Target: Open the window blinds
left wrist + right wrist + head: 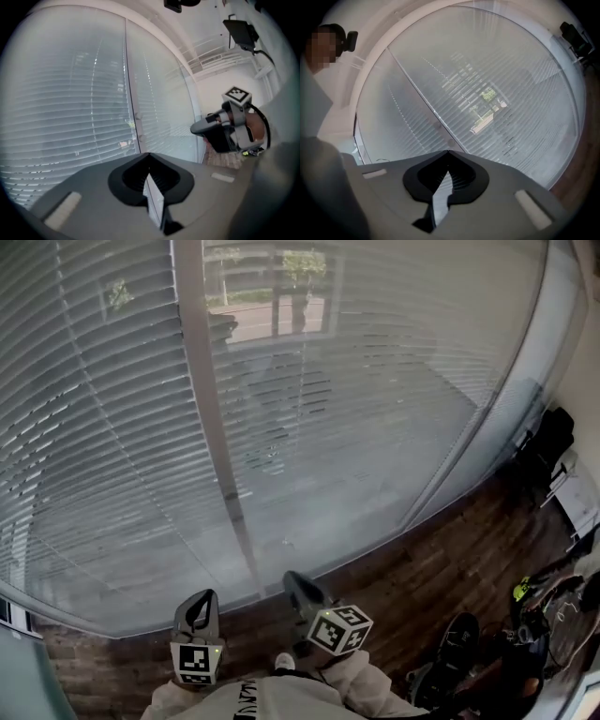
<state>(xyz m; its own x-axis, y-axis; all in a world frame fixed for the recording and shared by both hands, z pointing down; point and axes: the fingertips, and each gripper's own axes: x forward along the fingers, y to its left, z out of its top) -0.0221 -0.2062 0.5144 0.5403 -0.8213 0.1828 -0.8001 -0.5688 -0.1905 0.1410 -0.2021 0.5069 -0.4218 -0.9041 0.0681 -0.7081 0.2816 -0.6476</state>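
White slatted blinds (103, 456) hang over the tall windows on both sides of a grey upright frame post (208, 399). Their slats are tilted enough for a street and trees to show through near the top. My left gripper (200, 602) is low in the head view, short of the blinds, with its jaws together and nothing between them (149, 154). My right gripper (296, 581) is just right of it, near the foot of the post, also shut and empty (449, 152). In the left gripper view the right gripper (199, 127) shows at the right, apart from the blinds (70, 122).
Dark wooden floor (422, 563) runs along the window's foot. A black shoe (457, 638) and a tangle of gear with a yellow-green piece (521, 592) lie at the lower right. A black bag or chair (548, 442) stands by the right wall.
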